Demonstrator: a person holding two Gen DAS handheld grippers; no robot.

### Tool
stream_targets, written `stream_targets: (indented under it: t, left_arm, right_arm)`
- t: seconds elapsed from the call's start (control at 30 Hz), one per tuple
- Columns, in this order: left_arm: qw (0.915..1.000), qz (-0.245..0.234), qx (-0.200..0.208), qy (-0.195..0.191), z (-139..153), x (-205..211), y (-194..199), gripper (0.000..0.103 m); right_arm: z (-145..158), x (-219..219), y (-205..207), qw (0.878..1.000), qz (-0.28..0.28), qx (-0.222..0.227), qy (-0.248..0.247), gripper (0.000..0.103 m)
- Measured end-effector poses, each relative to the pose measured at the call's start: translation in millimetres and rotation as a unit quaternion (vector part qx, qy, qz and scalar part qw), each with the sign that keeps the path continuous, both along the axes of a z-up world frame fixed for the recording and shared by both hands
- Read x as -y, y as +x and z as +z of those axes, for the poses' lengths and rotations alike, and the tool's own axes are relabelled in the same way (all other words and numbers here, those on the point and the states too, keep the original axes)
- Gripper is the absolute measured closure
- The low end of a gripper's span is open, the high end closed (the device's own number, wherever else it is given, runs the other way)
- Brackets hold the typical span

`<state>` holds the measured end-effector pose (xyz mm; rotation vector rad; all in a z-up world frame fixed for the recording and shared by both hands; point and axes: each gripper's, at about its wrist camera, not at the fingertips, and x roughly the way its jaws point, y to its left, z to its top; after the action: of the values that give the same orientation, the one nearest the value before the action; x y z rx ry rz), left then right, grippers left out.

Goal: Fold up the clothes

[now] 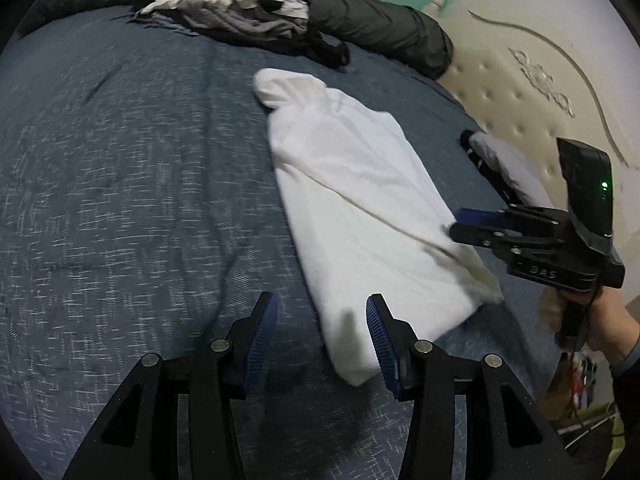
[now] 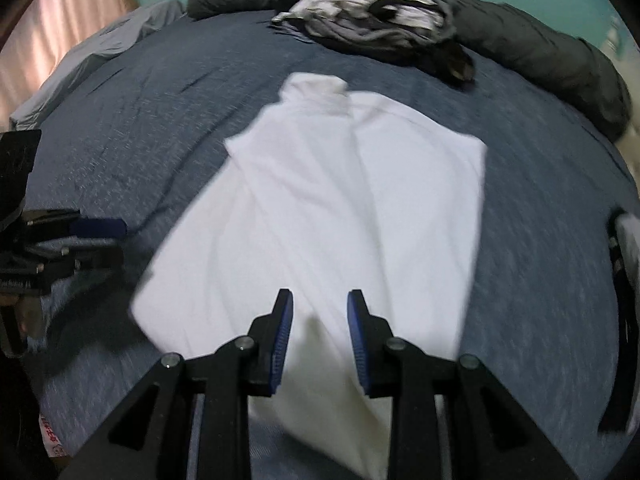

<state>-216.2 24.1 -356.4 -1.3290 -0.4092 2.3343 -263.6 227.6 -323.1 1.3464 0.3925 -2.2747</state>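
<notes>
**White garment lies folded long on the blue bed, both grippers free of it**

The bed cover [image 1: 120, 160] is the largest thing — a dark blue weave flecked with pale threads, broad and bare to the left of the left gripper [image 1: 322, 326]. Ahead of both grippers, along the far edge, runs a dark grey rolled duvet [image 2: 540, 52], and against it sits a crumpled heap of grey, white and black clothes [image 2: 372, 16]. Right of the left gripper stands a cream tufted headboard [image 1: 520, 92] with carved scrollwork.

The white garment [image 2: 340, 208] is soft and matte, folded into a long, narrow shape with a collar end farthest away. Its near end lies directly below the right gripper [image 2: 320, 334], whose ribbed blue pads stand apart with nothing pinched between them — the cloth sits lower, on the bed. The left gripper's jaws are also apart and empty, with the garment's near corner just right of its right finger. A folded white-and-black piece [image 1: 500, 160] rests by the headboard.
</notes>
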Motion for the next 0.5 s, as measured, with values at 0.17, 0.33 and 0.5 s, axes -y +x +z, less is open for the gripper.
stream_targets:
  t: [0.17, 0.33, 0.5]
  left_arm:
    - [0.9996, 0.025, 0.006, 0.006, -1, 22, -4, 0.051]
    - [0.9987, 0.048, 0.013, 0.014, -3, 40, -9, 0.051]
    - [0.9978, 0.062, 0.014, 0.018, -1, 52, -9, 0.050]
  right_arm:
    - [0, 46, -35, 1.000, 0.029, -0.004, 0.009, 0.074]
    - [1, 80, -61, 0.999, 0.037, 0.002, -0.017, 0.072]
    - [-13, 113, -72, 0.999, 0.050, 0.009, 0.002, 0.070]
